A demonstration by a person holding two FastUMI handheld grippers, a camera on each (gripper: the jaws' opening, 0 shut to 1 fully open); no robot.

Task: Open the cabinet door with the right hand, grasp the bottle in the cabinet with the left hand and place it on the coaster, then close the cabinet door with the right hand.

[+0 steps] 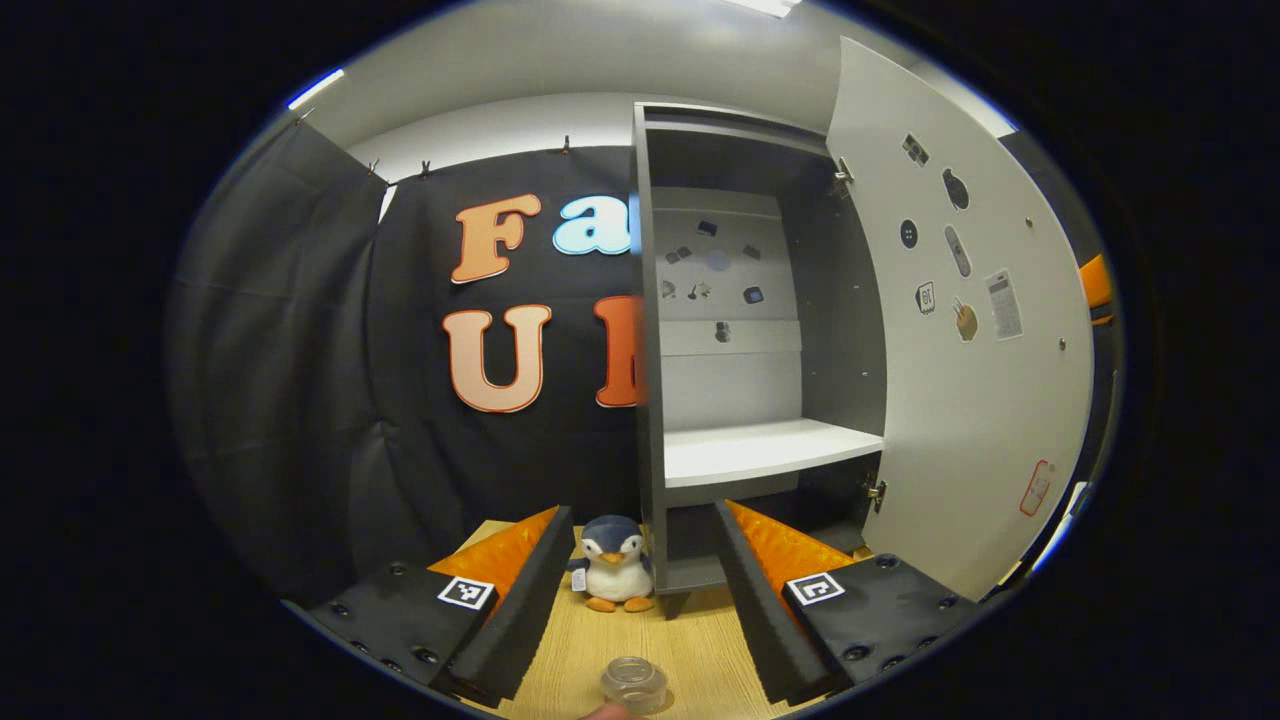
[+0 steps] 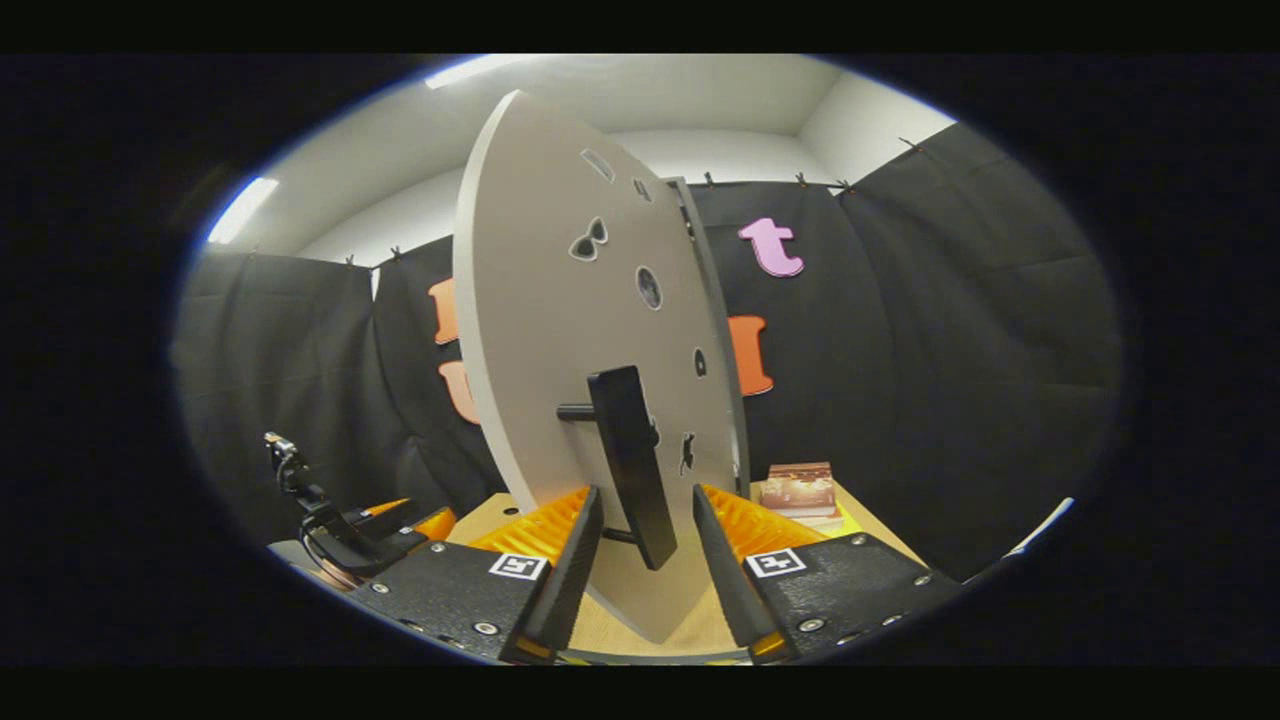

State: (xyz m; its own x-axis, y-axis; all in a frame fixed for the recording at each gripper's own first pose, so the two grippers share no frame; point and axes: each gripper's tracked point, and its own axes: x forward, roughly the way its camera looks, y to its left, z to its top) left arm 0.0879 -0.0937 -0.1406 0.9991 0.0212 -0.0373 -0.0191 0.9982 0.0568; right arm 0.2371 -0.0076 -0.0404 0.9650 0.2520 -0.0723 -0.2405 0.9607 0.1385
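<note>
In the left gripper view, the left gripper [image 1: 632, 600] has its jaws spread wide over the light wooden surface [image 1: 690, 650]. At six o'clock between them stands a clear plastic bottle [image 1: 634, 684], upright, long axis vertical, cap toward the camera. Whether a coaster lies under it cannot be told. At twelve o'clock beyond it sits a small plush penguin [image 1: 613, 575], beside the tall grey cabinet [image 1: 648, 400], whose white shelf [image 1: 765, 450] is bare. The white cabinet door [image 1: 960, 400] stands swung open at two o'clock.

In the right gripper view, the right gripper [image 2: 645, 560] has its jaws spread on either side of the black bar handle [image 2: 632, 465] of the door, not pressing it.
</note>
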